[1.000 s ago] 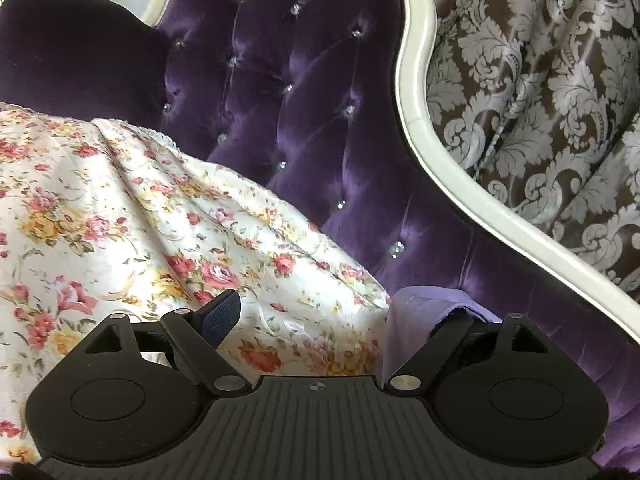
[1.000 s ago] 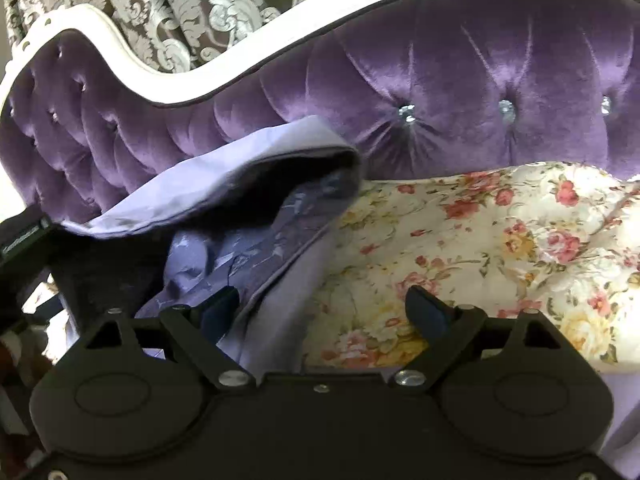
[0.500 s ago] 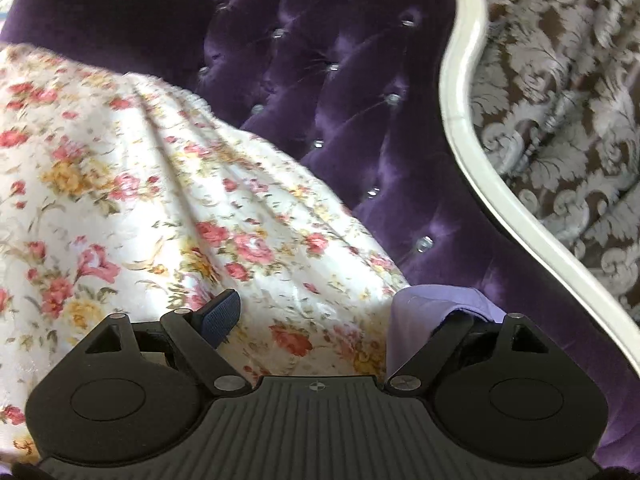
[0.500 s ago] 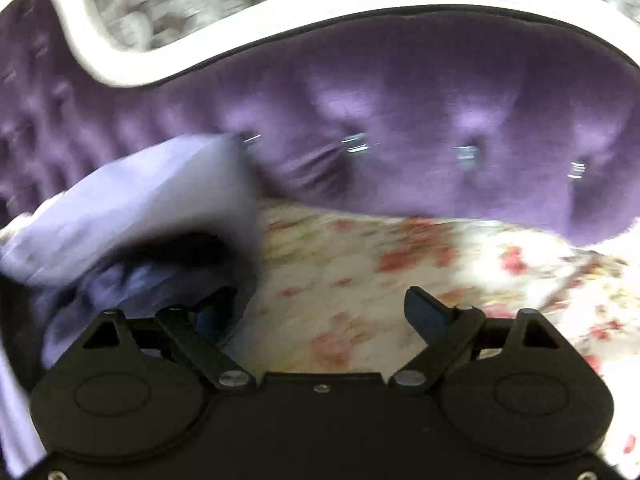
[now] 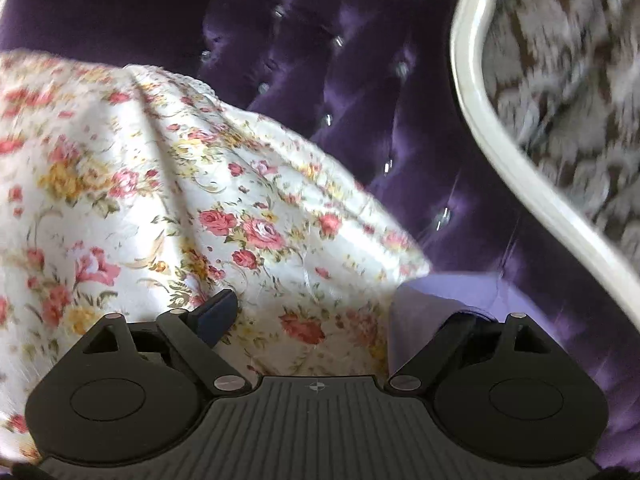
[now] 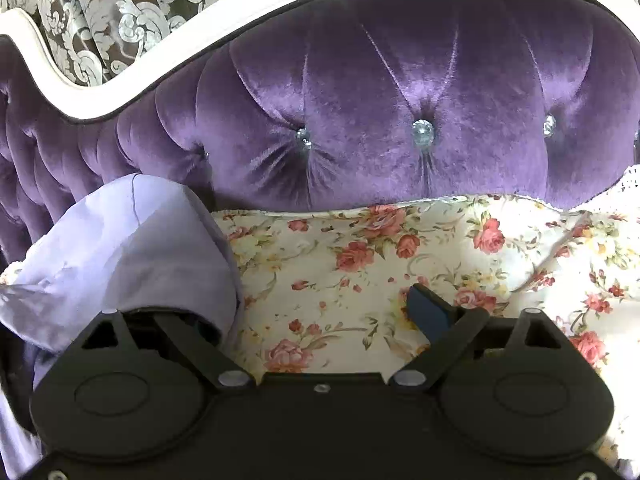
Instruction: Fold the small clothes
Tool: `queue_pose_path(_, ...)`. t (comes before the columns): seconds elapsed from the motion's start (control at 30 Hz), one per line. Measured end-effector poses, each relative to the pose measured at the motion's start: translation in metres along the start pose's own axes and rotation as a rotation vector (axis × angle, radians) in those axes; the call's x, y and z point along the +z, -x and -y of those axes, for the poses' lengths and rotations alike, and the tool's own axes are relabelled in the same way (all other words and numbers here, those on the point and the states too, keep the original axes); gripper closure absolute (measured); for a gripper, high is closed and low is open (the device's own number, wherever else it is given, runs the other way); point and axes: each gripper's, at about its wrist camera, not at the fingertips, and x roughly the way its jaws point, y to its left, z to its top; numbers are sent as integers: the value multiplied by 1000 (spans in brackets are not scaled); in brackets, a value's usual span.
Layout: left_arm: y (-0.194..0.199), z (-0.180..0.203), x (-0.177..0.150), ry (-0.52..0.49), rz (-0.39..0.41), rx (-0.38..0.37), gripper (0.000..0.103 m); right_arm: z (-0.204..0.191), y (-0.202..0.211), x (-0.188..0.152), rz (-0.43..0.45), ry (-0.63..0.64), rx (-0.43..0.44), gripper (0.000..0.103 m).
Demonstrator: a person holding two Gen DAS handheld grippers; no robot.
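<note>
A lavender garment (image 5: 448,292) lies bunched on the floral sheet (image 5: 160,200) over the sofa seat. In the left wrist view it drapes over the right finger of my left gripper (image 5: 328,310) and hides that tip. The left blue pad (image 5: 218,312) is bare, and only sheet shows between the wide jaws. In the right wrist view the same garment (image 6: 132,248) forms a mound at the left and covers the left finger of my right gripper (image 6: 318,312). The right blue pad (image 6: 430,312) hovers over the floral sheet (image 6: 360,264). Its jaws stand wide with nothing pinched.
The tufted purple sofa back (image 6: 400,80) with crystal buttons rises close behind the sheet. Its white frame (image 5: 500,152) curves along the top. A brown and silver damask curtain (image 6: 100,12) hangs behind the sofa.
The right view has swung right and closer to the sofa back. The garment's dark patterned inside no longer shows, only a lavender mound. The left view turned slightly, with cloth still over its right finger.
</note>
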Motion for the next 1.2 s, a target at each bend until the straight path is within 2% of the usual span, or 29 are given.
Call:
queue_pose_path(0.1,2,13,11,-143,-88,23,17,-4,-1,2,-19,30,-17,10)
queue_pose_path(0.2,8,21,18,-339,-140,59,17,-4,-1,6,-50,51,-7,10)
queue_pose_path(0.23,11,20,19,-375,-147,64,16,-4,-1,8,-60,57,-4,11)
queue_pose_path(0.33,22,15,24,-464,-185,44,16,2,5,15,-82,70,1,11)
queue_pose_path(0.47,33,22,23,-642,-234,33,16,2,11,20,-113,180,-11,10)
queue_pose_path(0.6,44,28,21,-762,-208,23,16,2,14,19,-156,275,-2,10)
queue_pose_path(0.7,53,32,21,-755,-111,-5,16,3,19,19,-148,287,32,10)
queue_pose_path(0.77,57,33,24,-672,-60,-79,16,3,28,22,-104,266,83,10)
queue_pose_path(0.83,53,31,30,-527,-99,-186,16,4,37,27,-51,217,158,10)
queue_pose_path(0.87,47,31,32,-479,-143,-184,16,5,40,30,-37,180,188,10)
queue_pose_path(0.9,39,33,31,-464,-196,-130,16,6,41,33,-37,145,200,10)
queue_pose_path(0.97,27,35,25,-533,-289,2,16,4,38,38,-91,137,152,10)
queue_pose_path(1.03,27,32,18,-649,-322,53,16,3,38,38,-135,177,114,10)
queue_pose_path(1.1,38,25,21,-670,-320,44,16,6,41,39,-158,197,98,10)
queue_pose_path(1.2,57,17,41,-586,-308,-43,16,11,53,47,-142,166,138,10)
